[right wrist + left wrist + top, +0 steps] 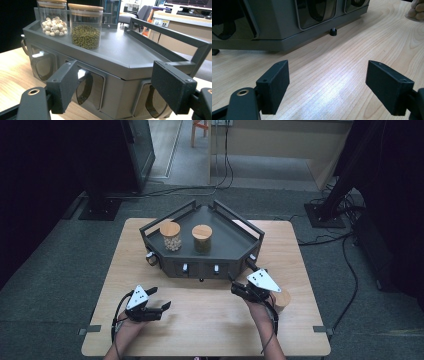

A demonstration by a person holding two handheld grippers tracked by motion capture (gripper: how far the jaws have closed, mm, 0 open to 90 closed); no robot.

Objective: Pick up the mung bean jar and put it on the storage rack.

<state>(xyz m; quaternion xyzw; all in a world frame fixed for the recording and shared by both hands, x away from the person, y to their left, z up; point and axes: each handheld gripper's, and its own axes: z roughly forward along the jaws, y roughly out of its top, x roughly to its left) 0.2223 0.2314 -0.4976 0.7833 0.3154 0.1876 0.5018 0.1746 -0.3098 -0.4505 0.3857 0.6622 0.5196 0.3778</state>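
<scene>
A dark grey angular rack stands at the back middle of the wooden table. On its top tray are two glass jars with wooden lids: one with pale round seeds and one with small green beans. A third wooden-lidded jar stands on the table by the right hand; its pale contents show in the left gripper view. My left gripper is open above bare wood in front of the rack. My right gripper is open, facing the rack's front right panels.
The rack's front carries several small drawer fronts with knobs, and a low rail runs round the tray. A small rubber foot props the rack up. Stands and cables lie on the floor around the table.
</scene>
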